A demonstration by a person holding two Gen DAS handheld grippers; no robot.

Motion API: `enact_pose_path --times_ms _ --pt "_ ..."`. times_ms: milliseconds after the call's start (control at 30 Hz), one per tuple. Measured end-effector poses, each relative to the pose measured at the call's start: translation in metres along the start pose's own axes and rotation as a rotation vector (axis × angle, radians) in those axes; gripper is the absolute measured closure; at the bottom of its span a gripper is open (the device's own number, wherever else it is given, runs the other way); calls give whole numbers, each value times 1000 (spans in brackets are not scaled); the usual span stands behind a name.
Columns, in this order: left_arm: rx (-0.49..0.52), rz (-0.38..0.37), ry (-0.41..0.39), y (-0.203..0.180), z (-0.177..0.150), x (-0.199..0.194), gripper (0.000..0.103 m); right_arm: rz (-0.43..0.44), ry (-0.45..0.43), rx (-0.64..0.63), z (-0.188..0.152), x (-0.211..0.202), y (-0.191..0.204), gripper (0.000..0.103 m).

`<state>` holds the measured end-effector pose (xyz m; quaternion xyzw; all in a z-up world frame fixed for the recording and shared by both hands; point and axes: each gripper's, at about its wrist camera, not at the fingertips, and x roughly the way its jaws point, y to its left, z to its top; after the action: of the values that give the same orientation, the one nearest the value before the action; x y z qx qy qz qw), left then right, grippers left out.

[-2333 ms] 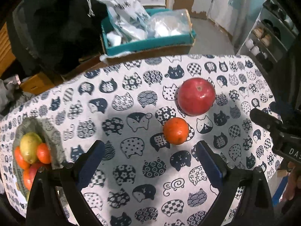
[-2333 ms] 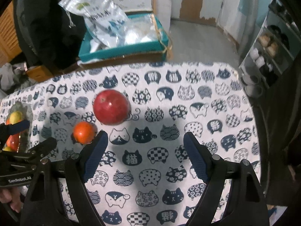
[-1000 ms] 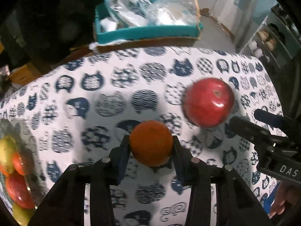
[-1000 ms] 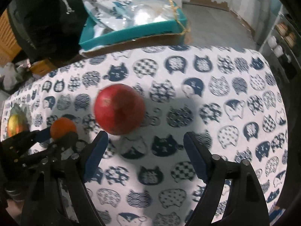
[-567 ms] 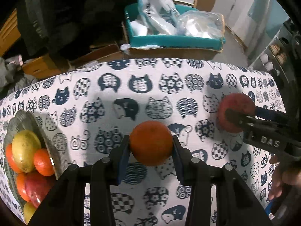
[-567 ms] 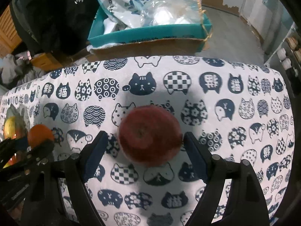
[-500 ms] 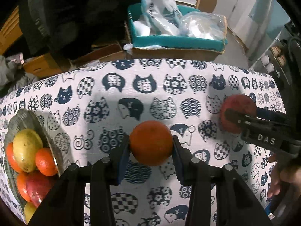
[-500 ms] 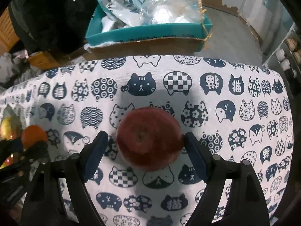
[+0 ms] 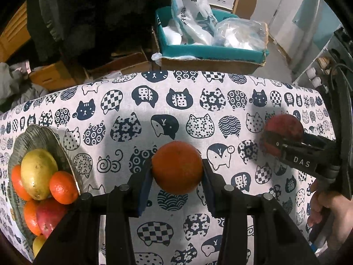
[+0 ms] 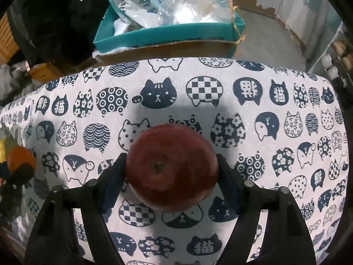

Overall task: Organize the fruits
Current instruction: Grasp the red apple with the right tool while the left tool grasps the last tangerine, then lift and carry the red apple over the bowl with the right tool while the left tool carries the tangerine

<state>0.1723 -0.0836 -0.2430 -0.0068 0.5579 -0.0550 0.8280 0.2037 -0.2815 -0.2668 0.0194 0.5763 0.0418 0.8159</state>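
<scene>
Cat-print cloth (image 9: 132, 101) is covering the table. At far left, a bowl (image 9: 39, 132) is already holding several fruits. The left gripper (image 9: 177, 177) is clamping an orange (image 9: 177, 167) above the cloth. The right gripper (image 10: 172, 176) is closing around an apple (image 10: 172, 167). Both still need bowling.

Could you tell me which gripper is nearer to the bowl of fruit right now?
Left. The left gripper, clamped on the orange, sits just right of the bowl. The right gripper, jaws closing around the red apple, is farther off toward the cloth's other end.
</scene>
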Motion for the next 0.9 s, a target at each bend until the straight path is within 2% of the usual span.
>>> enact_pose_path --times_ms 233,900 --pt "0 1 -22 3 -3 -15 60 -12 -31 -15 -8 -19 0 26" --pt "-7 4 -160 11 -21 -99 60 14 -196 -37 -23 -122 19 26"
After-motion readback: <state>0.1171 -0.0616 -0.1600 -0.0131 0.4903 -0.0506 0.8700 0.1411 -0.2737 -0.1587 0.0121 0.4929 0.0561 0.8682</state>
